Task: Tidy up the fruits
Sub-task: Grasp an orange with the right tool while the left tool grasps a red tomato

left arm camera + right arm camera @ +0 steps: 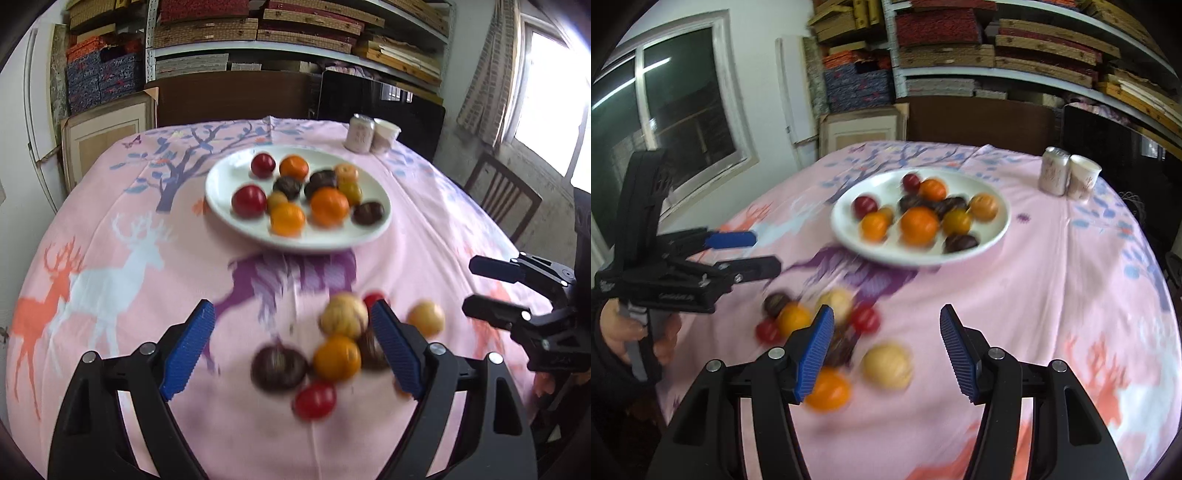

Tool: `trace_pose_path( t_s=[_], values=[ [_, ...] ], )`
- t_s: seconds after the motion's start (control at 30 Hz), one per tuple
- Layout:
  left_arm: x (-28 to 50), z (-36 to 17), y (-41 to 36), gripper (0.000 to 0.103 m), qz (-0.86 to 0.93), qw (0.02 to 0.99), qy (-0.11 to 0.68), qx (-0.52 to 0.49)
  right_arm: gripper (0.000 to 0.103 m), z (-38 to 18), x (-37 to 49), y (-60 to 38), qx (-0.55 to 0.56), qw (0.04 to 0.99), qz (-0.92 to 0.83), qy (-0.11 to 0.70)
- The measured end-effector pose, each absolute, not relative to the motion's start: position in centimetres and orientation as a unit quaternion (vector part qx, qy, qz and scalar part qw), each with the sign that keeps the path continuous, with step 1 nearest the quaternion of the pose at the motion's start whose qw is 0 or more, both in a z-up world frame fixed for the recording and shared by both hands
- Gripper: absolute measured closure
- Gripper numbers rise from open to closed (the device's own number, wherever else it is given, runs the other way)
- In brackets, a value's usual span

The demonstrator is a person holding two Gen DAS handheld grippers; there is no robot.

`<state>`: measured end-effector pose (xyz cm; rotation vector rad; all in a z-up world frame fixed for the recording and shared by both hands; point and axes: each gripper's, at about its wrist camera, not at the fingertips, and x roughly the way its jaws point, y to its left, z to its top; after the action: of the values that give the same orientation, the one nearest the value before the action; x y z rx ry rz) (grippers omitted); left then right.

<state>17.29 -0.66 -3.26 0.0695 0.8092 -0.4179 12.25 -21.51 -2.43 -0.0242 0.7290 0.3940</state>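
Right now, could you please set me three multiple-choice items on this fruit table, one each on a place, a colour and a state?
1. Where does the pile of loose fruit lie?
A. on the tablecloth, on the near side of the plate
B. inside the paper cup
C. on the shelf

2. What colour is the plate?
A. blue
B. white
C. black

3. How does the left hand-held gripper stand?
A. shut on an orange
B. shut on the can
C. open, holding nothing

Answers:
1 A: the loose fruits sit on the pink tablecloth, closer to the cameras than the plate.
2 B: the rim and the bare part of the dish are white in both views.
3 C: its blue pads stand wide apart and press on no fruit.
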Motion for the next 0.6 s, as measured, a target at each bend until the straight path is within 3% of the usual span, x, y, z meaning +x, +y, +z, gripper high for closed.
trace_pose_path(
  t_s=[0.27, 0.6],
  values=[
    [12.4, -6.9, 1.0, 0.019, -0.186, 0.894, 0.404, 0.046, 0.043, -5.9, 8.5, -18.1, -0.028, 0.903, 0.202, 0.378],
    [11.2, -7.1, 0.9, 0.019, -0.179, 0.899, 0.394, 0.062, 0.043, -6.9, 9.9, -16.3, -0.039, 0.900, 0.176, 0.398]
  ],
)
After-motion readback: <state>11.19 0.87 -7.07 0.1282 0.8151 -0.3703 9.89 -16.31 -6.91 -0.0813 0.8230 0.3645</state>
